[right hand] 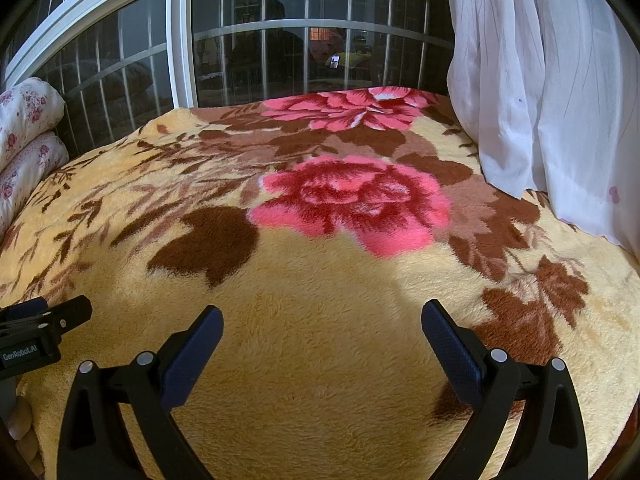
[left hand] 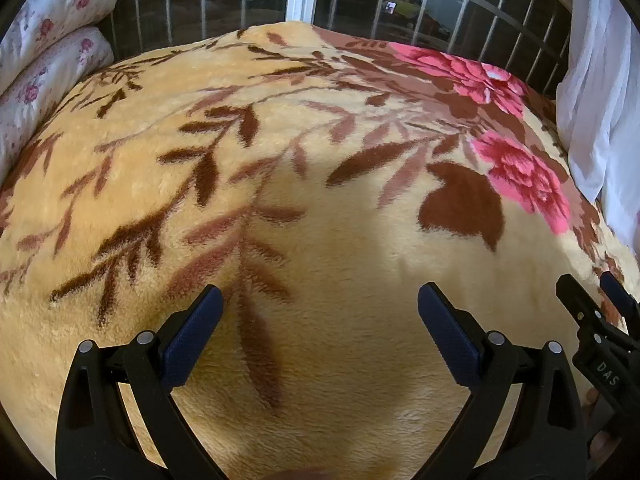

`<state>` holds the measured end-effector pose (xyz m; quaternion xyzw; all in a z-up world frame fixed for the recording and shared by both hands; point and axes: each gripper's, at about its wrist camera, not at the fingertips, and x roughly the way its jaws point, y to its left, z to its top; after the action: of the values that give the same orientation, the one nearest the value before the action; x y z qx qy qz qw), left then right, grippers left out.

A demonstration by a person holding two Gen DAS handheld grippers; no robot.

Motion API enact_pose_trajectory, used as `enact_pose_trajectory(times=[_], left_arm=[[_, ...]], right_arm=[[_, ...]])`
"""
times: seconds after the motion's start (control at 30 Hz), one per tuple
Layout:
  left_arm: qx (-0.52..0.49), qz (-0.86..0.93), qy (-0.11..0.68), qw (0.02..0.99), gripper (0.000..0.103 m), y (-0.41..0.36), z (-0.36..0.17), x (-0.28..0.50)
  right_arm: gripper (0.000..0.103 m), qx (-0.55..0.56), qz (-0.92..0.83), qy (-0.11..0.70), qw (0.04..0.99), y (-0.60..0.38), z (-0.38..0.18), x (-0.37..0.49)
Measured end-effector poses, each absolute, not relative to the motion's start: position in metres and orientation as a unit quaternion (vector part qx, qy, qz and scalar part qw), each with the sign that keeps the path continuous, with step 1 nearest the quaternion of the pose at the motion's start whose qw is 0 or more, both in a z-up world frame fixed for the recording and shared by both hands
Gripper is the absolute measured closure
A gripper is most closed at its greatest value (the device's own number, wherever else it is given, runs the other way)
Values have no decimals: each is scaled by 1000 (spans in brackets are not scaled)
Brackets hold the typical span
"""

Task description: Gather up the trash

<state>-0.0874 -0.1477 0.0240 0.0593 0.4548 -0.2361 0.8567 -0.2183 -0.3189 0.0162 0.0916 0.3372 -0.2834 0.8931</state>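
1. Both pairs of jaws stand wide apart with nothing between them: my left gripper and right gripper hover side by side just over the blanket.
2. Trash is nowhere in either view (I have looked over the whole spread), so I cannot say where it lies; I judge the search has yet to turn anything up.
3. Risk one: the plush pile is long and loose, and a low pass could snag a pad in the fibres and drag the cover.
4. Risk two: the busy pink and brown print could hide a small scrap, so I might sweep past it.
5. Risk three: the two grippers sit near each other, and a quick turn could knock them together.
6. Further out, two rolled floral quilts lie at the left edge, a white curtain hangs at the right onto the bed, and a barred window, dark outside, closes the far side.
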Motion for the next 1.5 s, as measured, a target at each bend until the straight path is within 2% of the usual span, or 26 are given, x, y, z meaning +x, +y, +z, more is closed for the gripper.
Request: enact_pose_trajectory(times=[1.5], left_arm=[[67,-246,443,859,8,-152,27,-92]], right_arm=[[5,91,-281,338,893,-320,17,-218]])
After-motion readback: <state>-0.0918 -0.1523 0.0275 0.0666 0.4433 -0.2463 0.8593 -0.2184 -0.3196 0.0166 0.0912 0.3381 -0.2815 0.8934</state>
